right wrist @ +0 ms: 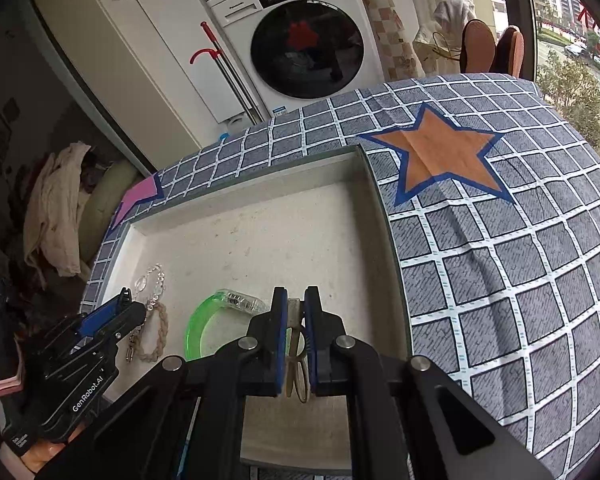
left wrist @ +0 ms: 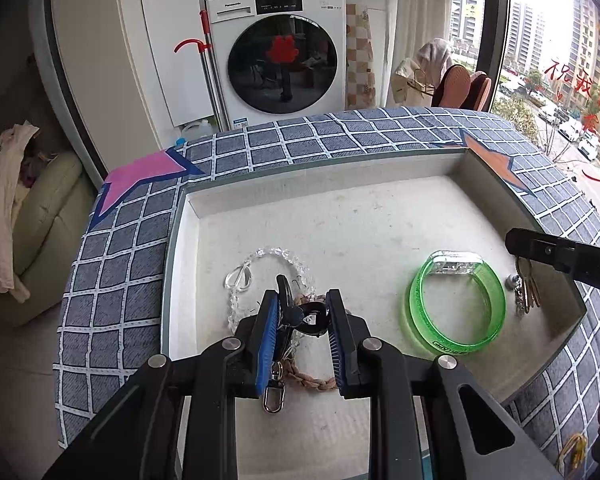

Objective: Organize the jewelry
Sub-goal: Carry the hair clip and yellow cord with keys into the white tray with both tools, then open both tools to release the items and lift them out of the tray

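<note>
1. Bangle: glossy translucent green plastic
2. Bead chain: clear, glassy
3. Cord: rough braided tan fibre
4. Tray: matt, speckled off-white
5. Cloth: woven checked fabric
6. Left gripper: matt black plastic, ribbed blue pads

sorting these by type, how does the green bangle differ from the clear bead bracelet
The green bangle is a rigid, wide, smooth hoop holding its round shape; the bead bracelet is a limp string of small clear beads lying in a loose curve. The bangle lies apart on the tray's right; the beads lie left, by the left gripper. Both are see-through and rest on the tray.
</note>
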Tool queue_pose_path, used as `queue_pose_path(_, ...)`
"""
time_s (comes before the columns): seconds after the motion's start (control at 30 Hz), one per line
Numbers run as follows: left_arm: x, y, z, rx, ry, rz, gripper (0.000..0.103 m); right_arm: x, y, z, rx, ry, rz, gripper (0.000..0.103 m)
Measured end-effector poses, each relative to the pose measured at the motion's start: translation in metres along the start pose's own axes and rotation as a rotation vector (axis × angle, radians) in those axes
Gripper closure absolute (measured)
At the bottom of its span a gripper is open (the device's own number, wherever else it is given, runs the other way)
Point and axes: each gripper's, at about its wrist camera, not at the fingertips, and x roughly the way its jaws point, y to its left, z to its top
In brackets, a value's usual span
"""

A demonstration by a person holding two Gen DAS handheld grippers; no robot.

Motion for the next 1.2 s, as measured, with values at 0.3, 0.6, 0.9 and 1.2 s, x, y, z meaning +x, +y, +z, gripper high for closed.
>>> queue_pose_path(0.3,0.009,-0.009,-0.005,0.057,0.02,0.038,0.059,0.012,0.0,-0.006,-0.016,0.015,-0.024,0.093)
queue_pose_path(0.6,0.01,-0.012,-0.006,0.057,0.02,0.063,0.058,0.009,0.007,-0.005,-0.024,0.002,0.022,0.066)
queue_pose_path(0.9,0.002,-0.006,-0.003,0.024,0.013,0.041,0.058,-0.027,0.008,-0.008,0.017,-0.07,0.069,0.05)
queue_pose_path(1.2,-0.025,-0.008,0.001,0.009,-0.083,0.065,0.0,-0.065,-0.001,-0.026,0.064,-0.103,0.088,0.045)
